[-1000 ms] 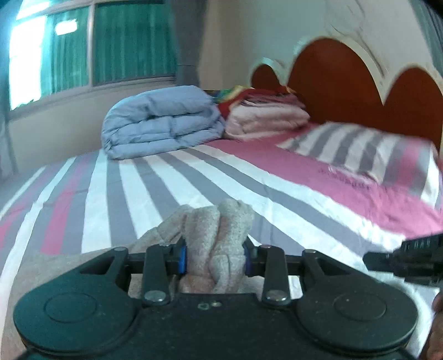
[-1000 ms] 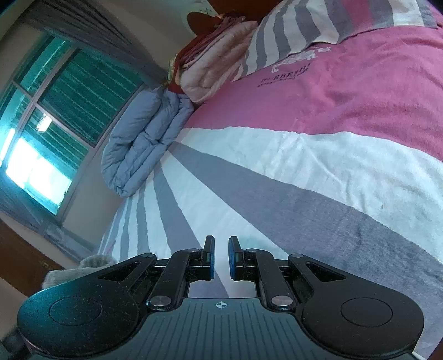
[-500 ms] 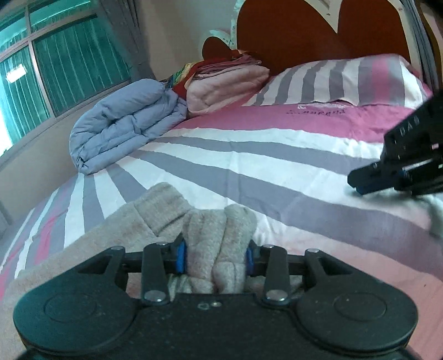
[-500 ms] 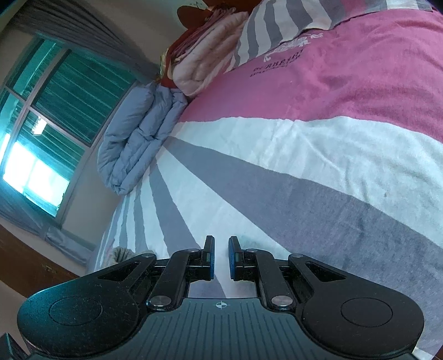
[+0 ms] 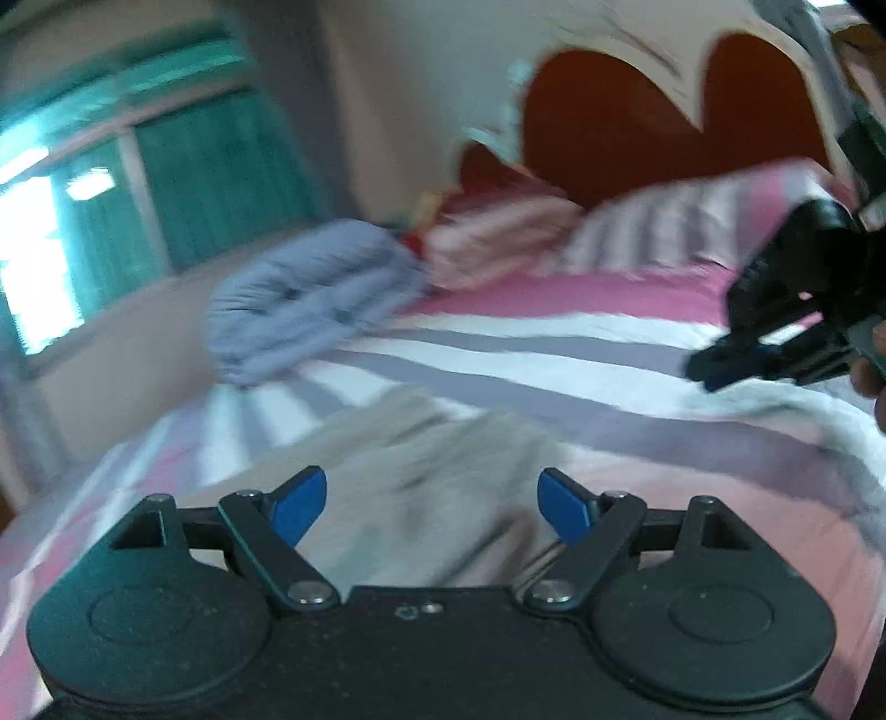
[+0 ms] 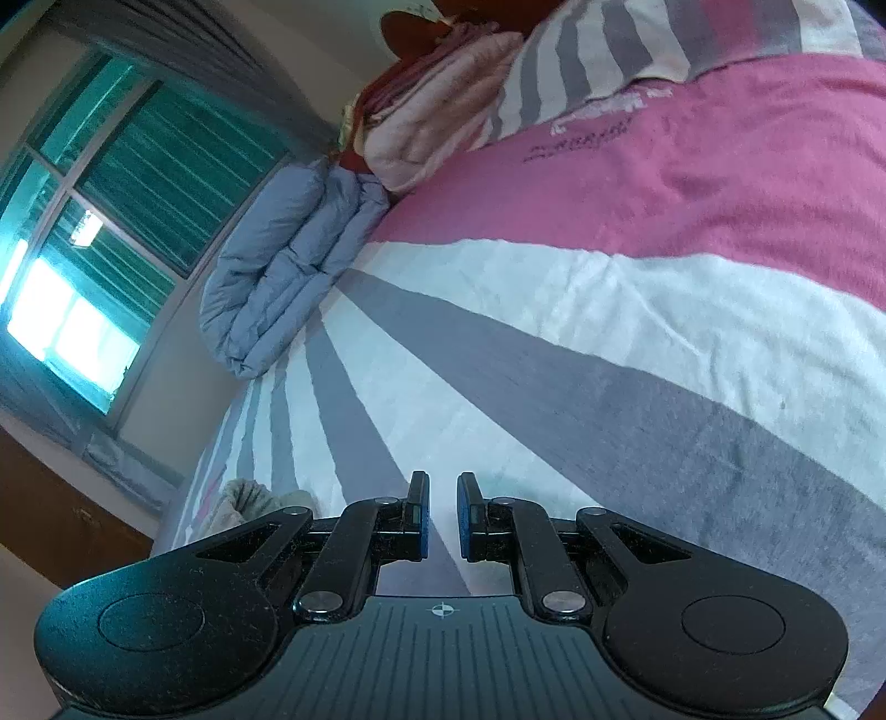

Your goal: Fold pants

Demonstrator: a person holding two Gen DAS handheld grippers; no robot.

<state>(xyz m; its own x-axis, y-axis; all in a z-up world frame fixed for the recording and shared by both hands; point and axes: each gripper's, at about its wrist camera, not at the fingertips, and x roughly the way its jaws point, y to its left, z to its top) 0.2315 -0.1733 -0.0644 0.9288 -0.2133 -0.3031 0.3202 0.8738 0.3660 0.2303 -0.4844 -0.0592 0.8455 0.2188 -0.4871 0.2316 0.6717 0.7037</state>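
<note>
Beige fleece: the pants (image 5: 437, 487), one item, lying rumpled on the striped bedsheet (image 5: 554, 354) at the near edge of the bed. In the left wrist view we find them directly ahead of and between the blue pads (image 5: 299, 507) of the left gripper (image 5: 432, 504), whose jaws have just been opening and now stand wide, the pads clear of the cloth on both sides. That picture is blurred. We log the right gripper (image 6: 442, 512) with its fingers drawn to a narrow slit, nothing between them, poised over a grey stripe; the pants show only as a small heap at its near left. Far left: a folded blue-grey quilt (image 6: 277, 266). Beside it, a pink folded stack (image 6: 437, 127) and a striped pillow (image 6: 637, 50).
</note>
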